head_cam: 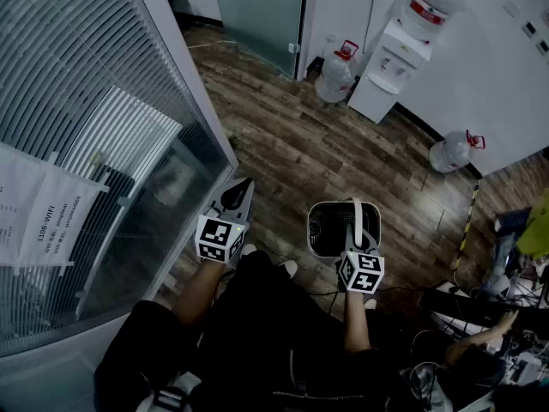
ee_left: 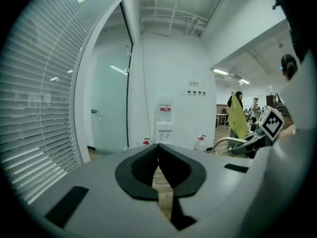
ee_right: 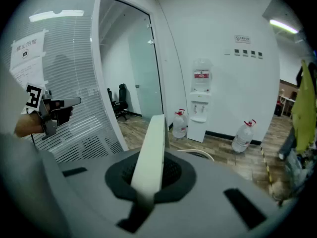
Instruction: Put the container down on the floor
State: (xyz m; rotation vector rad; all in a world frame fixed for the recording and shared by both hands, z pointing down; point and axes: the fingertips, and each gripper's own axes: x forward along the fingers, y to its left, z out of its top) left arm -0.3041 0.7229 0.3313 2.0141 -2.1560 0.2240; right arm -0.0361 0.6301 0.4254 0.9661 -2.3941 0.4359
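A white container (head_cam: 330, 229) with a dark inside hangs above the wooden floor (head_cam: 292, 144) in front of the person's legs. Its white arched handle (head_cam: 354, 220) runs up between the jaws of my right gripper (head_cam: 352, 237), which is shut on it. In the right gripper view the handle (ee_right: 151, 152) stands as a pale strip pinched in the right gripper (ee_right: 148, 177). My left gripper (head_cam: 238, 193) is held out to the left of the container, near the glass wall. Its jaws meet with nothing between them in the left gripper view (ee_left: 158, 151).
A glass wall with blinds (head_cam: 103, 144) runs close along the left. A water dispenser (head_cam: 390, 63) and two water bottles (head_cam: 336, 74) (head_cam: 453, 151) stand by the far wall. Cables and clutter (head_cam: 506, 316) lie at the right, beside a yellow-black floor strip (head_cam: 469, 221).
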